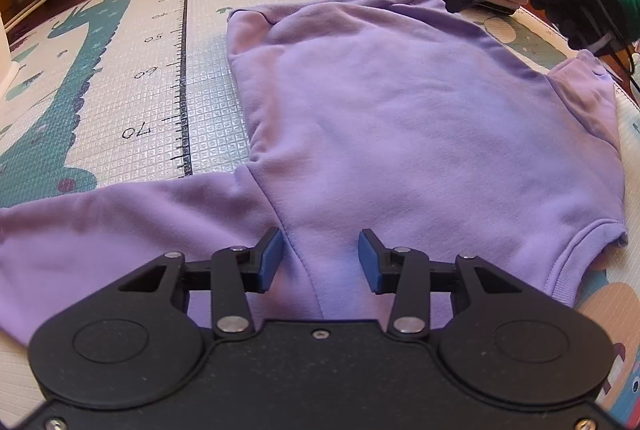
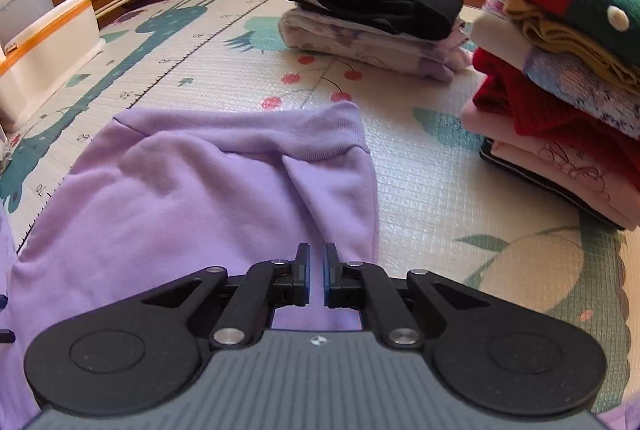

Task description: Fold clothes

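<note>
The lilac sweatshirt (image 1: pixel 380 109) lies flat on the play mat (image 1: pixel 132 101), back side up it seems, w/ one sleeve (image 1: pixel 100 226) stretched out to the left and the ribbed hem (image 2: pixel 280 133) at the far end, near the stacks of folded clothes (image 2: pixel 560 77). The left gripper (image 1: pixel 320 258) hangs just over the shoulder/armpit seam, its blue pads apart, nothing between them. The right gripper (image 2: pixel 316 274) is over the body of the garment near its right edge, jaws together w/ only a thin slit, and no cloth is pinched there as far as I can see. About handling: the fabric looks like thick fleece cotton, soft and limp, not slippery, light enough for one pinch but it will sag and drag if lifted from one point only. Probably best to take hold at firm places, e.g. the shoulder seam and the cuff or the ribbed hem, bc the double layer there gives the pads more to bite. A pinch in the middle of the body may catch only the top layer and pull wrinkles.
</note>
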`<state>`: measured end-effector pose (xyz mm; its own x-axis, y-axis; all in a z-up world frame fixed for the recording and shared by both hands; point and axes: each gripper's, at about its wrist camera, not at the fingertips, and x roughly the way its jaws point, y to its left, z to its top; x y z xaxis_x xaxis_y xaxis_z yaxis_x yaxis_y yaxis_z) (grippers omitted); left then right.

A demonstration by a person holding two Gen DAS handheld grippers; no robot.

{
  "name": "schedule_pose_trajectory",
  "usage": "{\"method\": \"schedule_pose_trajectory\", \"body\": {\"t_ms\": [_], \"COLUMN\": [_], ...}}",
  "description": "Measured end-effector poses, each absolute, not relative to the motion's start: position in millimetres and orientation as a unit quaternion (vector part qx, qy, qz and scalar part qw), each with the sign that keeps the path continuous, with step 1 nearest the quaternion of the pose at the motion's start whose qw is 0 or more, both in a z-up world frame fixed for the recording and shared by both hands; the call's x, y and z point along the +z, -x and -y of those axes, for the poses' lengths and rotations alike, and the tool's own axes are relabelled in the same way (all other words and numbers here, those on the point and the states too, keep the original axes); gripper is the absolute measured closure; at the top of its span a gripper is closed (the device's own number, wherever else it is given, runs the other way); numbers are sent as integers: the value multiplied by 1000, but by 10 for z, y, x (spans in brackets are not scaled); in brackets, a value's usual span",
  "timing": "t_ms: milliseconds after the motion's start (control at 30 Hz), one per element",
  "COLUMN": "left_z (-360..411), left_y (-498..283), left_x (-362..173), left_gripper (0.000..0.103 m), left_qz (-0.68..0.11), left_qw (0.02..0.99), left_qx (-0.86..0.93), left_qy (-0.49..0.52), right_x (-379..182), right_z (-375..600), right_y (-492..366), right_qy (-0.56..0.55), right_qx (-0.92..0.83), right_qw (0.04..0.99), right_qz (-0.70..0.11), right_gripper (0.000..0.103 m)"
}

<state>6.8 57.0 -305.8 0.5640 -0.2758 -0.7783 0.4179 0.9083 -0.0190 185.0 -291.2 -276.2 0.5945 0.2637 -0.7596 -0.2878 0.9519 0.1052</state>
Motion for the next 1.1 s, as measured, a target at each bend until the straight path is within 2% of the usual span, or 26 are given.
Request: {"method": "schedule_pose_trajectory", "body": {"t_ms": [233,367,667,733,800,933,1100], "left_z": [-574,-570,-554,-551,-574,-683,-570], "left_y": [-58,-56,-72,-90,-131,-340,-1150], "left_x": [-3056,-3060,-3053,-3038,-2994,-2741,-2129], "left_gripper": [59,58,57,57,56,56,57], "left_qz": [-424,-424,-428,-433,-439,-430,-401], "left_qw": [880,879,878,875,872,878,874], "left_qx": [-198,-199,-199,-200,-202,-201,-223], "left_qy": [-84,-86,-85,-85,-78,-70,-161], "right_x": [-2828,-3035,-3054,-2995,-2895,-2729,-2702], "right_z": [2819,2907,3126,3104,3018,2834,2540], "right_y": [-2526,-2780,-2870,-2822,-2687,-2189,-1420], "right_qy": [53,73,9,11,28,54,58], "right_qx": [144,129,128,124,140,171,216], "right_qw": [891,879,881,884,890,896,887], "right_qz": [-428,-452,-456,-451,-434,-406,-404], "right_gripper": [96,101,103,103,90,90,89]}}
